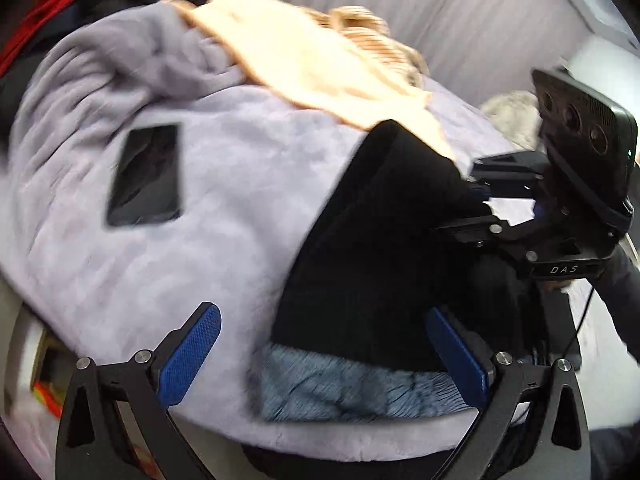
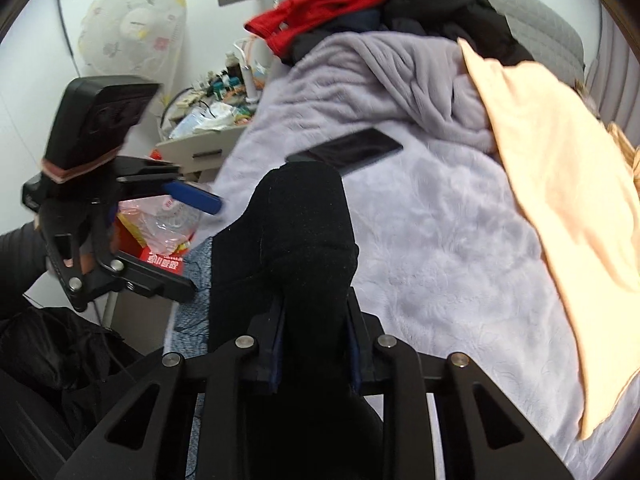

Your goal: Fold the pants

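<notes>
Black pants (image 1: 380,240) lie bunched on a lavender fleece blanket (image 1: 180,260) at the near edge of the bed. My left gripper (image 1: 324,354) is open, its blue pads (image 1: 192,356) spread wide; the right-hand pad touches the pants' edge without pinching it. My right gripper (image 2: 316,324) is shut on a thick fold of the black pants (image 2: 296,232), which rises between its fingers. The left wrist view shows the right gripper (image 1: 480,200) at the pants' far right side. In the right wrist view the left gripper (image 2: 192,240) hangs open to the left of the pants.
A black phone (image 1: 146,176) lies on the blanket left of the pants. A peach cloth (image 2: 560,200) covers the bed's right side, with red and black clothes (image 2: 320,0) heaped at the head. Blue-grey patterned fabric (image 1: 340,384) shows under the pants. A cluttered bedside table (image 2: 208,120) stands left.
</notes>
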Action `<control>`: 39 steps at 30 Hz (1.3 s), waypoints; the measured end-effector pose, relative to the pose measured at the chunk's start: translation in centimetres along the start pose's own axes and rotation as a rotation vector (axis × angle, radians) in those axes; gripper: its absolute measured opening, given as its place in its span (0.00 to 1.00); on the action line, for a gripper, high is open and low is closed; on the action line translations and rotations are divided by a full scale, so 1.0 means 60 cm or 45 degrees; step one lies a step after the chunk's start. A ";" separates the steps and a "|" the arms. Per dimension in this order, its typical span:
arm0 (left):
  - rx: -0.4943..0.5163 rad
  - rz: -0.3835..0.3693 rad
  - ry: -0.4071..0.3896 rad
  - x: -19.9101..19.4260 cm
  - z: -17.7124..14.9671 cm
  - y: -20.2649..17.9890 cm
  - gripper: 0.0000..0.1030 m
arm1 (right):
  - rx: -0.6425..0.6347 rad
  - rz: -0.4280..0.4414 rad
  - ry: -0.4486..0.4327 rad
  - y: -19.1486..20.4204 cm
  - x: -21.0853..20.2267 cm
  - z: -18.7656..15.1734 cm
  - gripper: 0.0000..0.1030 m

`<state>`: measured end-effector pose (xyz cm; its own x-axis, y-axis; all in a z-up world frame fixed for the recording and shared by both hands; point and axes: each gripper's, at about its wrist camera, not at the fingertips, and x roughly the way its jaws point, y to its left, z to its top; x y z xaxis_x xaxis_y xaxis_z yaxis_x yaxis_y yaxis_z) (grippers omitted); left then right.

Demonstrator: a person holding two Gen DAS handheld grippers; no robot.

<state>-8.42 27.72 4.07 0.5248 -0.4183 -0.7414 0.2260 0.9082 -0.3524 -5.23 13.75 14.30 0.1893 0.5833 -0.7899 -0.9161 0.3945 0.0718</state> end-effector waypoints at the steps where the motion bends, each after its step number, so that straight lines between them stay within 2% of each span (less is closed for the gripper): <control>1: 0.064 -0.032 0.014 0.012 0.008 -0.009 1.00 | -0.007 0.001 -0.018 0.004 -0.009 0.001 0.27; 3: 0.146 -0.061 0.078 0.046 0.020 -0.017 1.00 | -0.019 0.003 -0.045 0.013 -0.025 0.000 0.27; 7: 0.172 -0.202 0.231 0.102 0.027 -0.037 1.00 | -0.050 0.004 -0.085 0.032 -0.048 -0.006 0.27; 8: 0.188 -0.173 0.231 0.110 0.028 -0.041 0.99 | -0.059 -0.002 -0.085 0.036 -0.050 -0.006 0.27; 9: 0.204 -0.125 0.234 0.115 0.029 -0.044 0.85 | -0.064 -0.012 -0.079 0.037 -0.049 -0.006 0.26; 10: 0.208 -0.123 0.263 0.118 0.030 -0.041 0.75 | -0.060 -0.027 -0.069 0.036 -0.046 -0.006 0.26; 11: 0.181 -0.185 0.296 0.117 0.030 -0.036 0.44 | -0.055 -0.041 -0.045 0.033 -0.040 -0.007 0.26; 12: 0.157 -0.200 0.320 0.116 0.030 -0.034 0.37 | -0.053 -0.054 -0.022 0.031 -0.034 -0.009 0.29; 14: 0.227 -0.105 0.317 0.113 0.025 -0.051 0.35 | -0.031 -0.092 0.001 0.027 -0.025 -0.007 0.40; 16: 0.279 -0.020 0.320 0.116 0.022 -0.067 0.33 | 0.008 -0.110 0.015 0.021 -0.022 0.000 0.70; 19: 0.243 0.024 0.368 0.130 0.031 -0.068 0.32 | 0.040 -0.211 0.026 0.015 -0.041 0.004 0.73; 22: 0.194 0.001 0.383 0.133 0.039 -0.057 0.31 | 0.069 -0.325 0.151 0.002 -0.069 -0.026 0.79; 25: 0.202 0.030 0.376 0.128 0.039 -0.059 0.32 | 0.052 -0.461 0.327 -0.012 -0.087 -0.100 0.79; 27: 0.244 0.085 0.366 0.121 0.036 -0.082 0.30 | 0.078 -0.572 0.446 -0.029 -0.088 -0.158 0.79; 28: 0.257 0.107 0.363 0.118 0.037 -0.089 0.30 | 0.083 -0.671 0.515 -0.038 -0.082 -0.188 0.79; 30: 0.263 0.141 0.366 0.102 0.036 -0.114 0.29 | 0.104 -0.775 0.575 -0.044 -0.073 -0.224 0.79; 31: 0.260 0.160 0.369 0.098 0.039 -0.119 0.28 | 0.134 -0.758 0.568 -0.040 -0.071 -0.231 0.79; 33: 0.258 0.186 0.365 0.083 0.040 -0.140 0.28 | 0.183 -0.604 0.509 -0.003 -0.066 -0.239 0.79; 35: 0.276 0.195 0.340 0.057 0.037 -0.168 0.28 | 0.065 -0.400 0.455 0.076 -0.063 -0.240 0.79; 37: 0.298 0.198 0.313 0.039 0.039 -0.191 0.27 | -0.142 -0.401 0.463 0.139 -0.055 -0.246 0.79; 39: 0.322 0.188 0.289 0.021 0.044 -0.210 0.27 | -0.114 -0.351 0.494 0.133 -0.048 -0.250 0.79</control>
<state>-8.40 15.79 9.09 0.3780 -0.2502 -0.8913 0.3719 0.9227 -0.1013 -18.42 4.56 8.02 0.2989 0.1513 -0.9422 -0.8806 0.4242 -0.2113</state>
